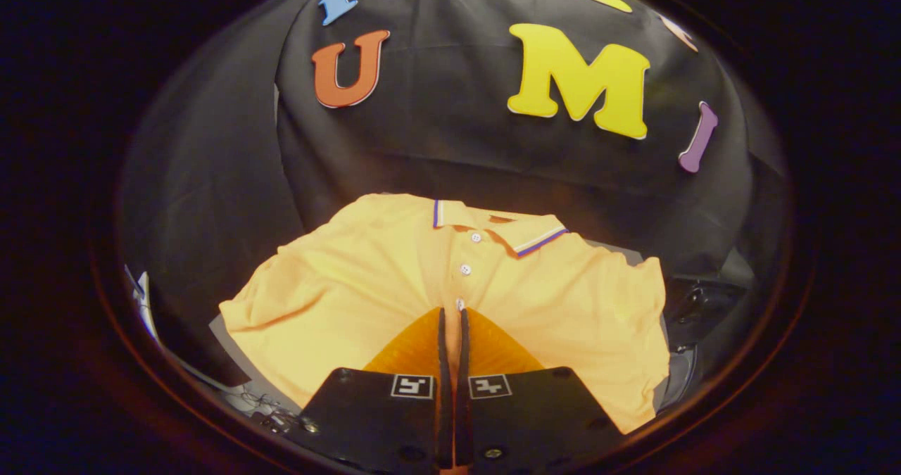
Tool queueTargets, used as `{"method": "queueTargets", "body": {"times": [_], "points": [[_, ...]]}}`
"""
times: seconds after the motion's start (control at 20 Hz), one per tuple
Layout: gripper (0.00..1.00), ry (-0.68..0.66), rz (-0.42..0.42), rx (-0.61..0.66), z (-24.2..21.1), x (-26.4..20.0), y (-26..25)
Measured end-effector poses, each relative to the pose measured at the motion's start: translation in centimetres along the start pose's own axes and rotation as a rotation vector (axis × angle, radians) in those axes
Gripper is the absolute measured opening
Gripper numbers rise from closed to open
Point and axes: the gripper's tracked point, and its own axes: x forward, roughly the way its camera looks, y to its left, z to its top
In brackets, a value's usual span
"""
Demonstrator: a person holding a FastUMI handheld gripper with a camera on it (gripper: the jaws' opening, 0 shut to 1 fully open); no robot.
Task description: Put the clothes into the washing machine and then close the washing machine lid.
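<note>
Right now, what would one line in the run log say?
stage: picking up shirt | fingers: nearly closed, pinching fabric at the button placket | shirt: spread flat, collar away from fingers | washer: unseen

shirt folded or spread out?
Spread: the orange polo shirt lies flat, collar and sleeves out. Gripper fingers nearly closed at its button placket.
</note>
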Motion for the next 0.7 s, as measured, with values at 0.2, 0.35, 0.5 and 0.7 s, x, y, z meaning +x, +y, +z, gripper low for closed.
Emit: {"method": "queueTargets", "body": {"times": [0.2, 0.35, 0.5, 0.7], "points": [[0.04, -0.004, 0.013, 0.058, 0.3, -0.7, -0.8], [0.04, -0.050, 0.046, 0.041, 2.8, -3.1, -1.3], [0.04, -0.116, 0.071, 0.092, 6.2, -5.9, -2.7], [0.04, -0.165, 0.081, 0.138, 9.9, -8.4, -4.7]]}}
